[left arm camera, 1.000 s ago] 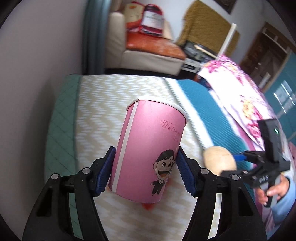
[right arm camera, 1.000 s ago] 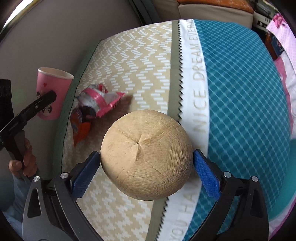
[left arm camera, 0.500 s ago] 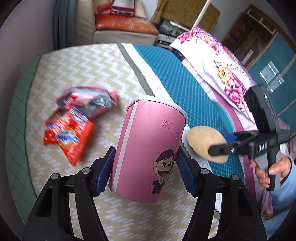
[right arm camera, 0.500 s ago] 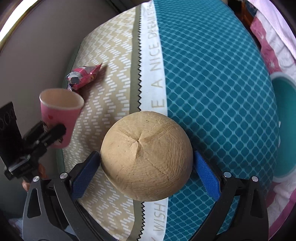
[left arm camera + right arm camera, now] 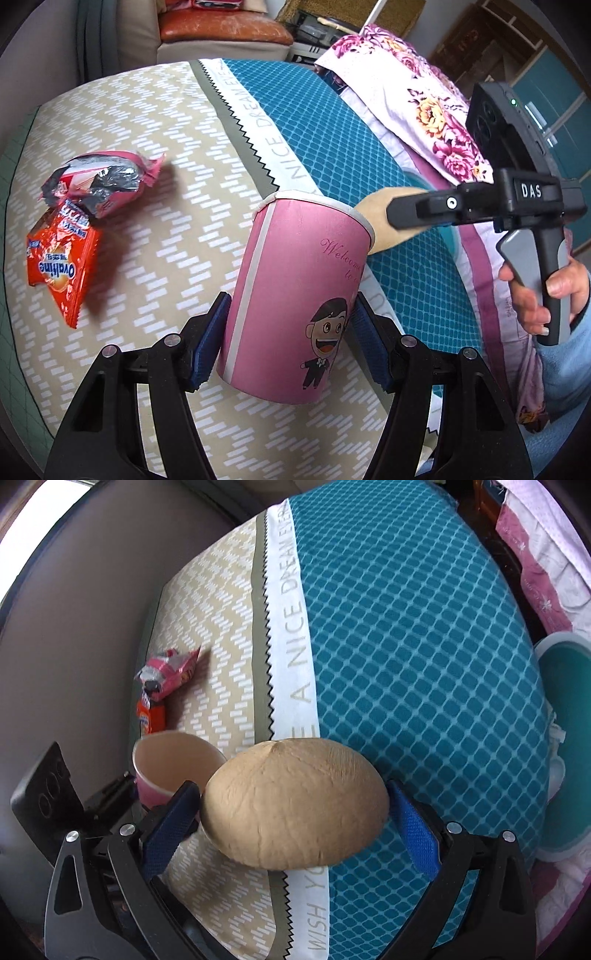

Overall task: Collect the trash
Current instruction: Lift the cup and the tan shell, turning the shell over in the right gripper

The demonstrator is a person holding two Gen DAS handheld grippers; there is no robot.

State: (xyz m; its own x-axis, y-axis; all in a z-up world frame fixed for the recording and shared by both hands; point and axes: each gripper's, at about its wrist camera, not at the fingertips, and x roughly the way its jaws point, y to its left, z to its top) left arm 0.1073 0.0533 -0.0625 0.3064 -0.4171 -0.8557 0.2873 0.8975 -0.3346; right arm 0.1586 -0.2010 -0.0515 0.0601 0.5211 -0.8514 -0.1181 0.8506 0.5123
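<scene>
My left gripper is shut on a pink paper cup with a cartoon groom, held above the bed. The cup also shows in the right wrist view, open and empty. My right gripper is shut on a round tan bun-like ball, held just right of the cup's rim; the ball also shows in the left wrist view. A pink and silver wrapper and an orange Ovaltine packet lie on the beige part of the bedspread.
A teal bin with a pale rim stands at the bed's right side. A floral quilt lies along the far right. A sofa stands beyond the bed. A grey wall borders the left edge.
Both grippers have come together: the ball is now beside the cup's rim. The view has swung toward the teal side of the bed, and the teal bin has come into sight.
</scene>
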